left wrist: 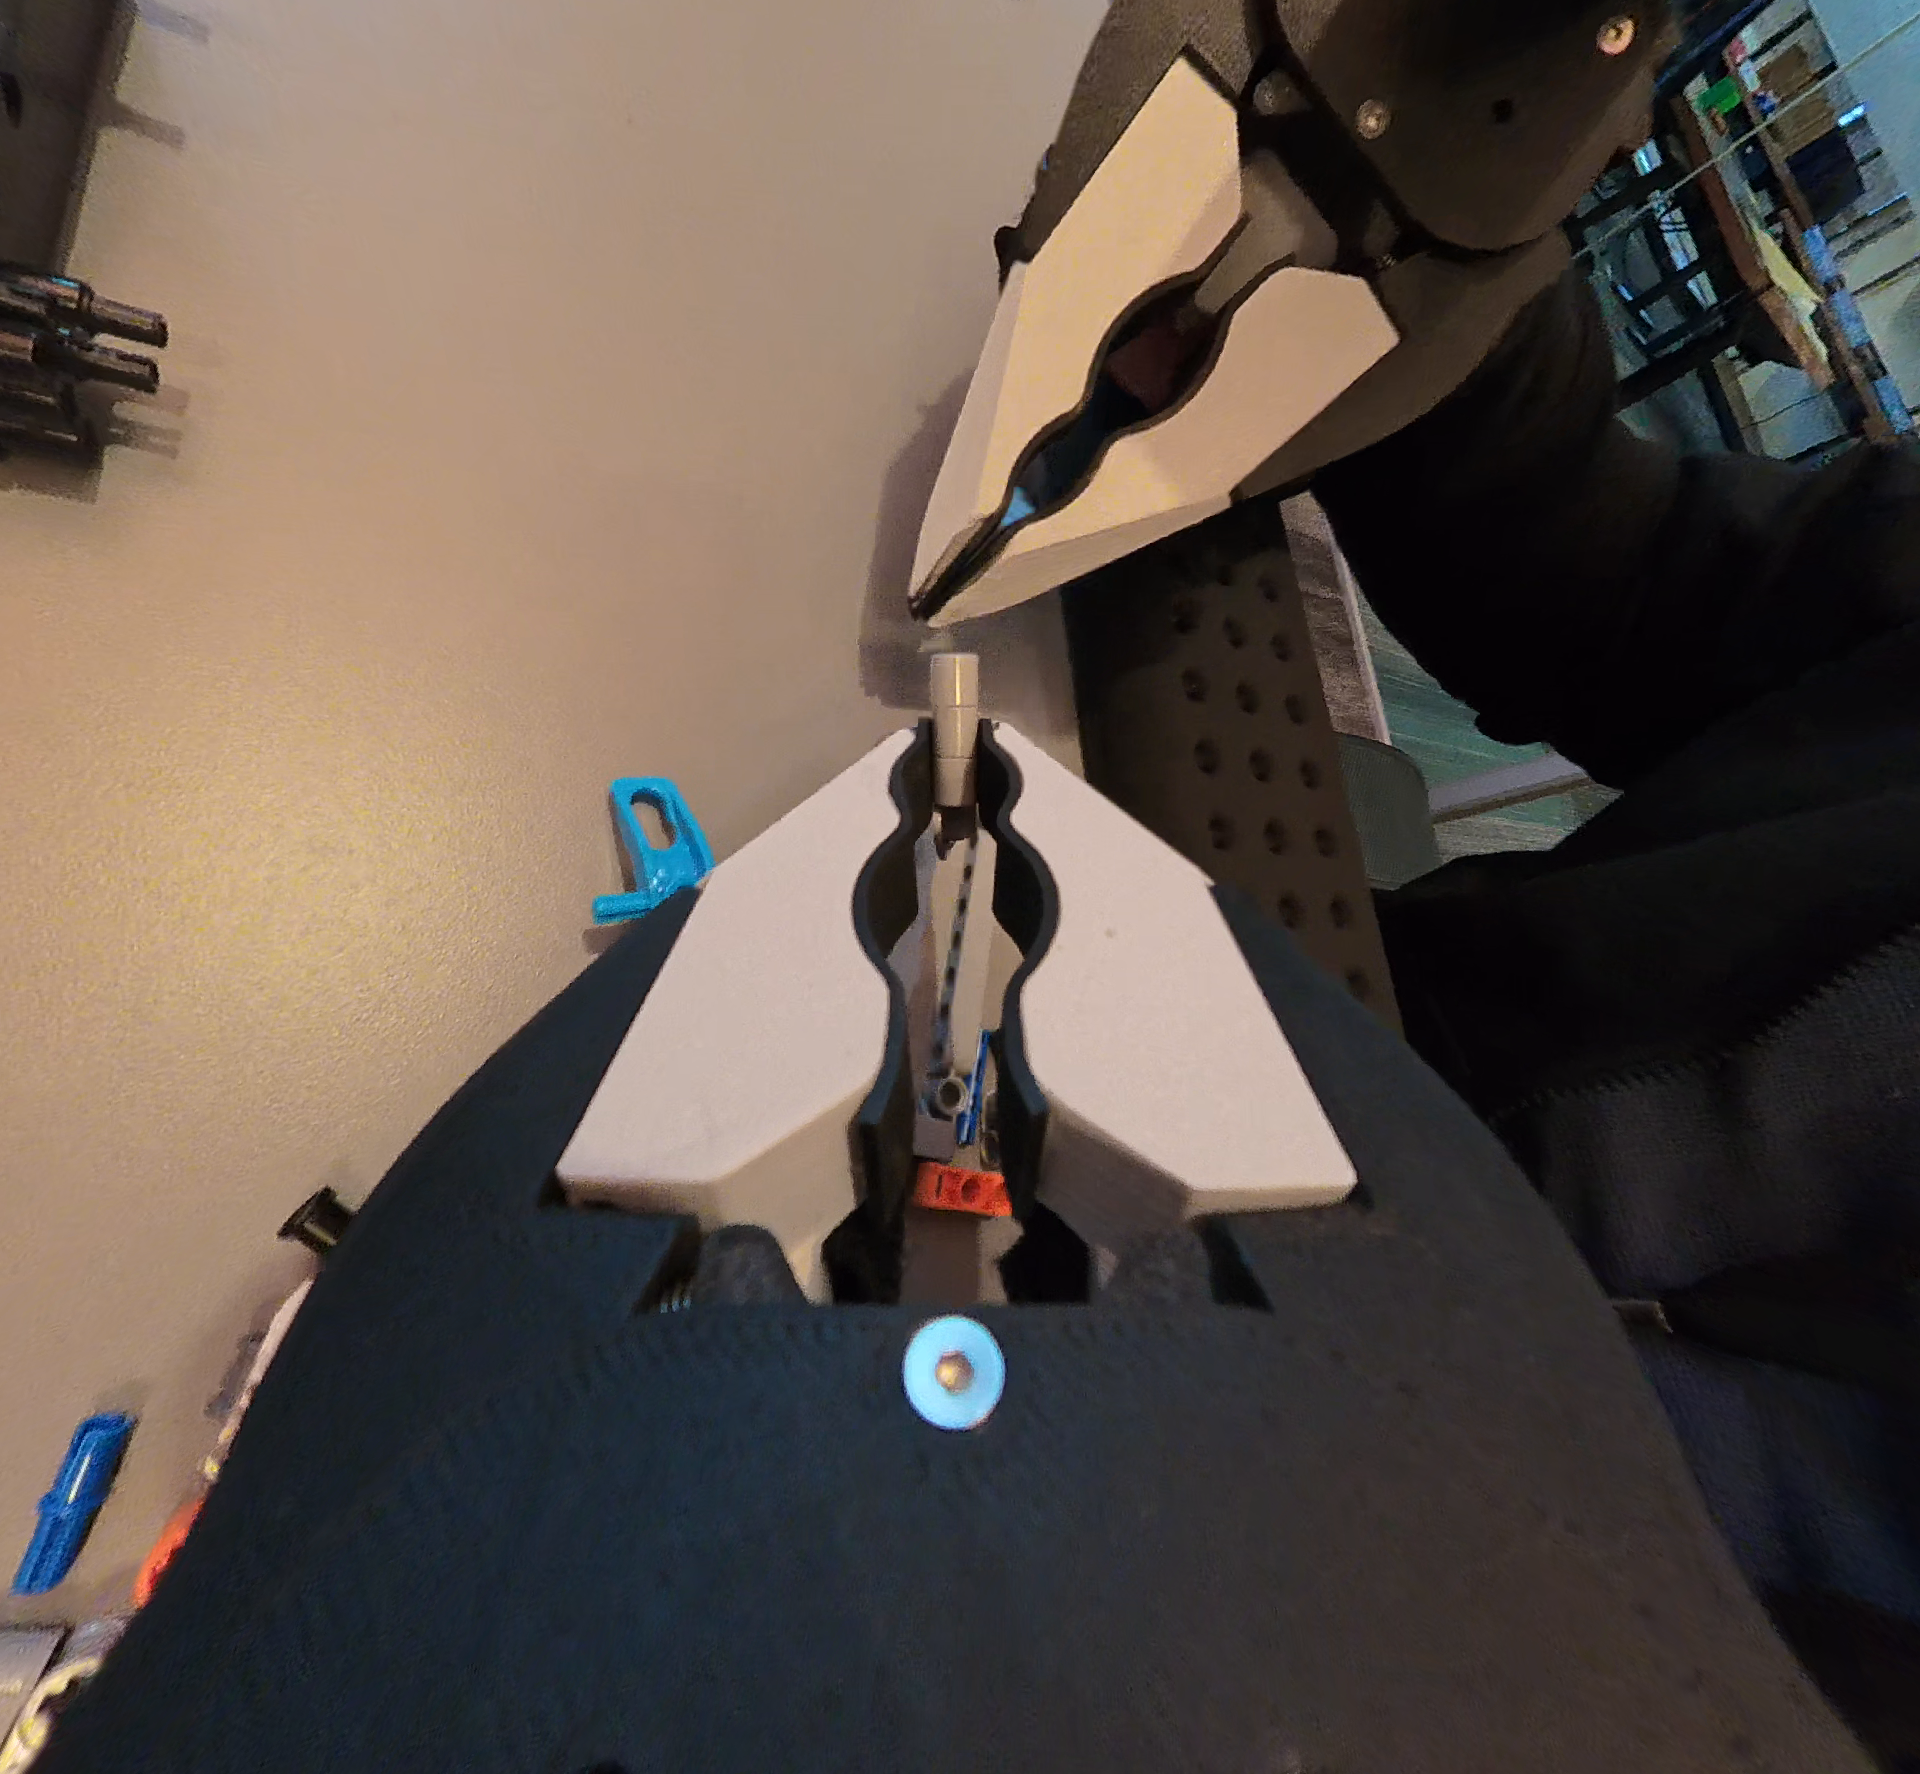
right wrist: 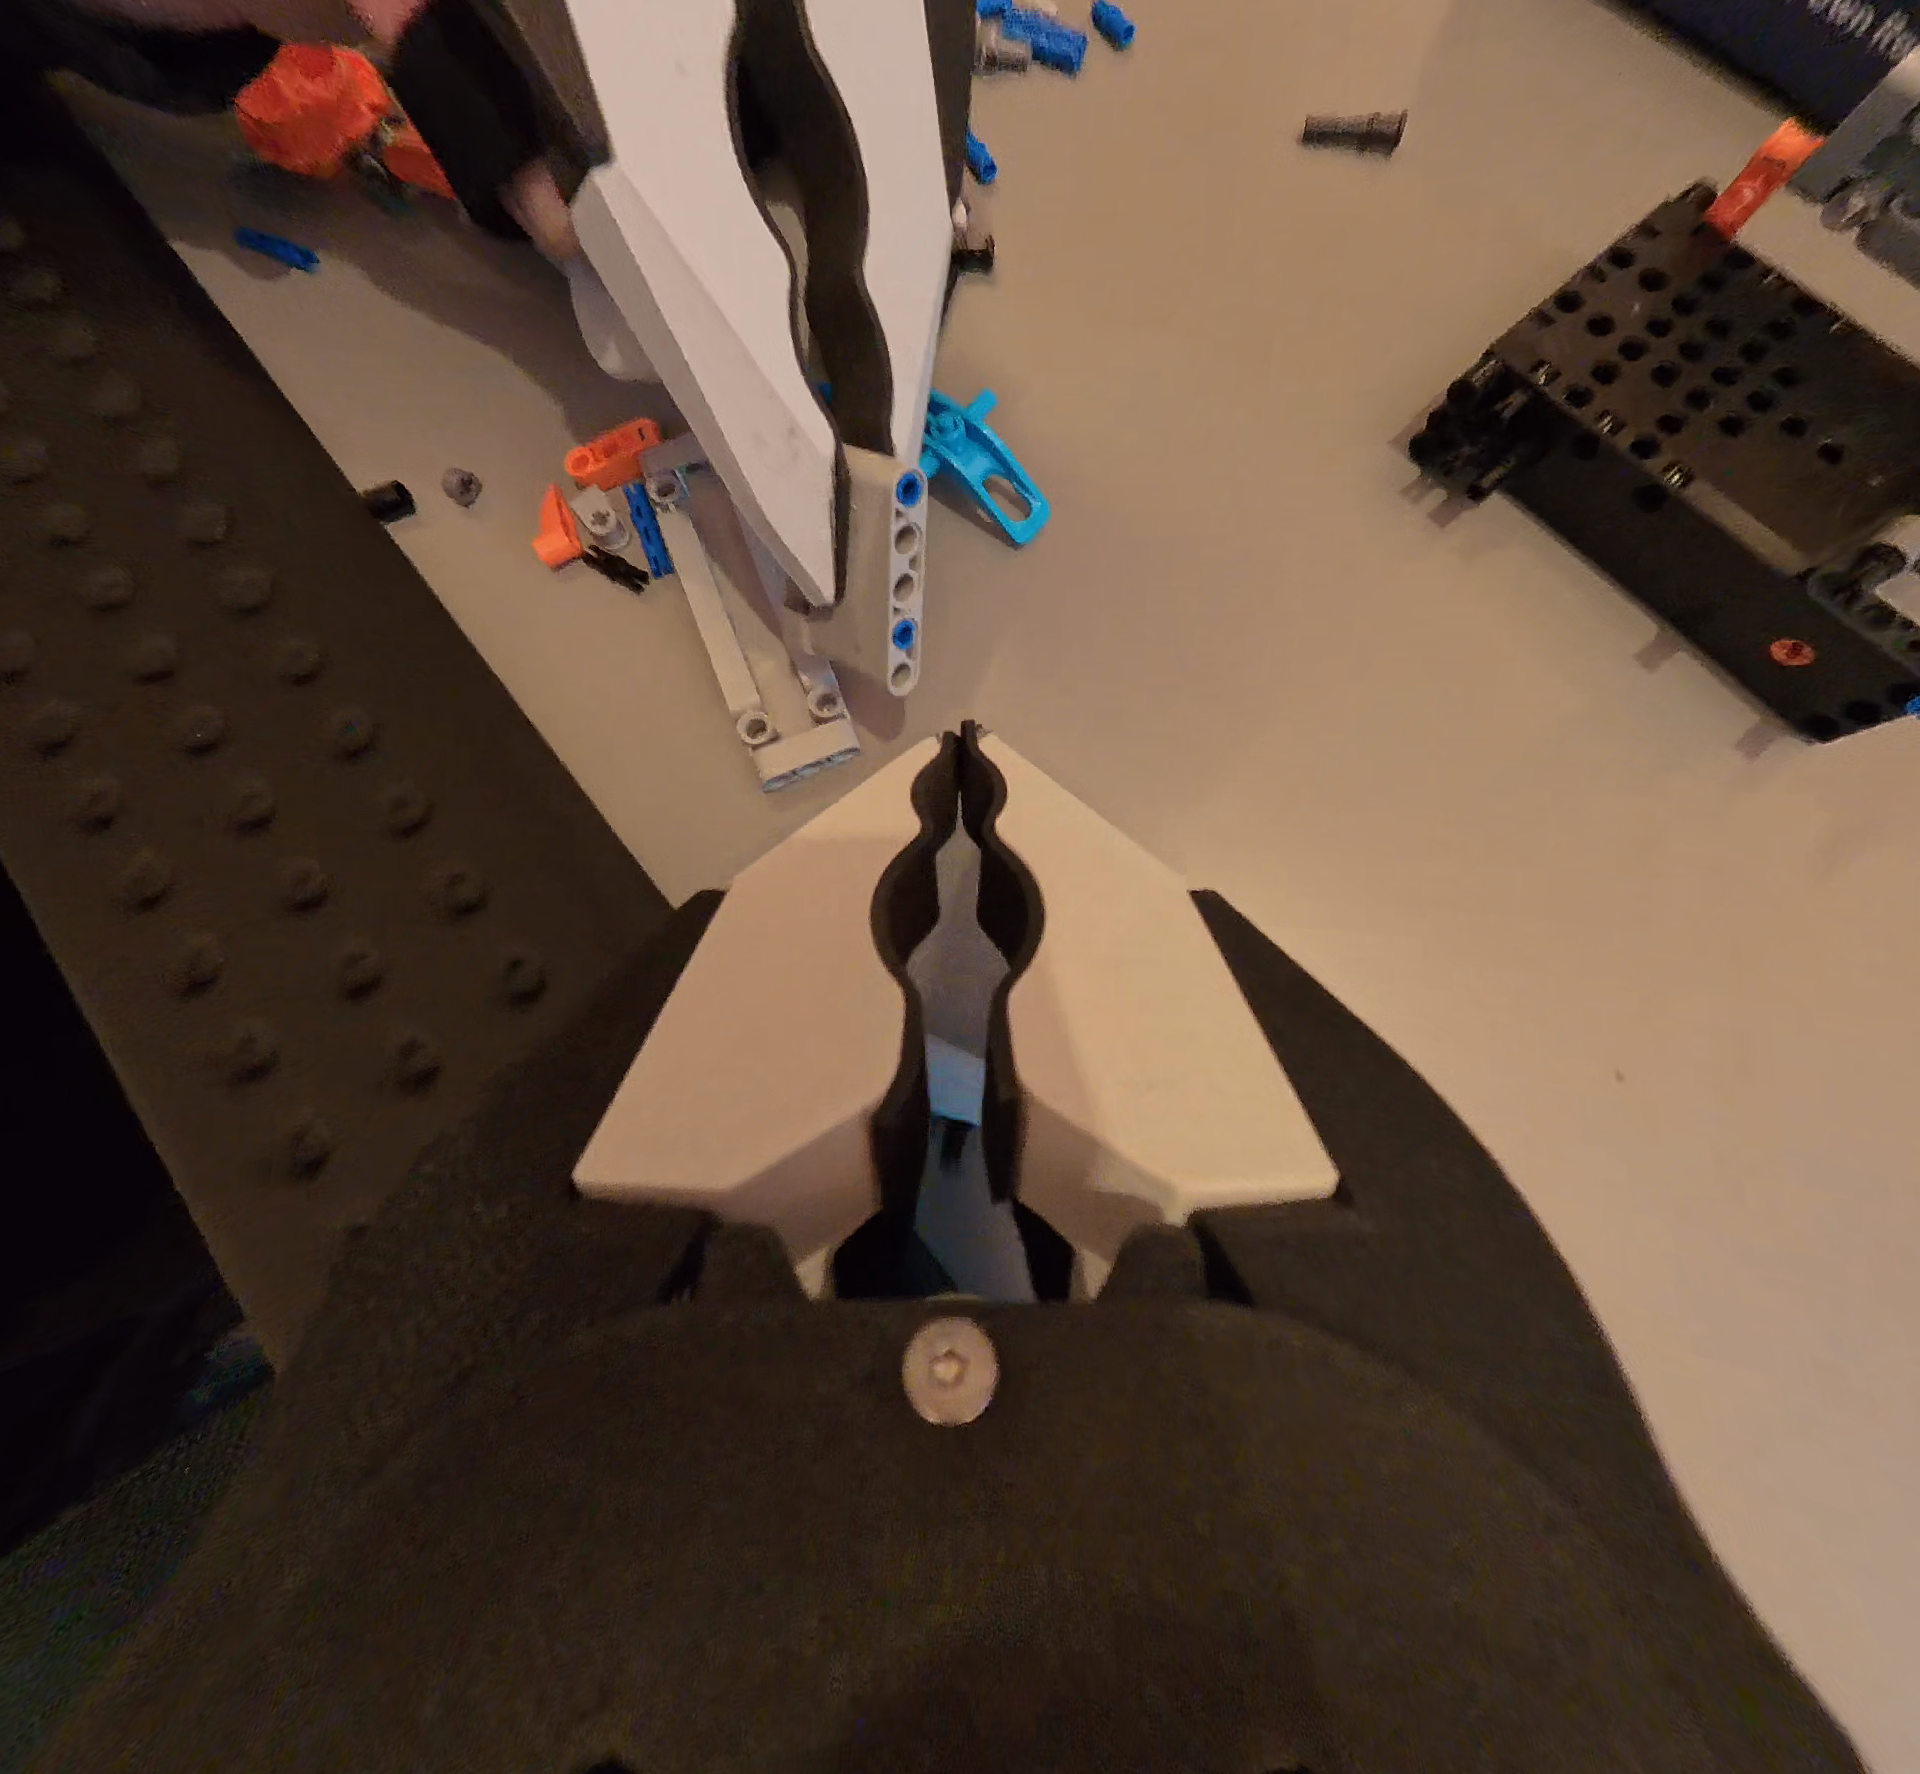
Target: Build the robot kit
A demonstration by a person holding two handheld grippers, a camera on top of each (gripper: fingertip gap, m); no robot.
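Note:
My left gripper (left wrist: 956, 737) is shut on a light grey beam (left wrist: 954, 711) that sticks out past its fingertips, seen edge-on. In the right wrist view this beam (right wrist: 904, 571) shows a row of holes with two blue pins, held between the left gripper's fingers (right wrist: 727, 374) above the table. My right gripper (right wrist: 961, 737) is shut, its pads pressed together with nothing visible between them. In the left wrist view its tips (left wrist: 925, 604) hover just beyond the beam's free end without touching it.
A light blue curved piece (right wrist: 987, 467) lies on the table (right wrist: 1299, 893) beside the beam. A grey frame assembly (right wrist: 748, 675) and loose orange and blue pieces (right wrist: 603, 498) lie to the left. A black perforated block (right wrist: 1683, 436) stands right. A dark studded mat (right wrist: 208, 685) runs along the left. The grippers are tip to tip, or close to it.

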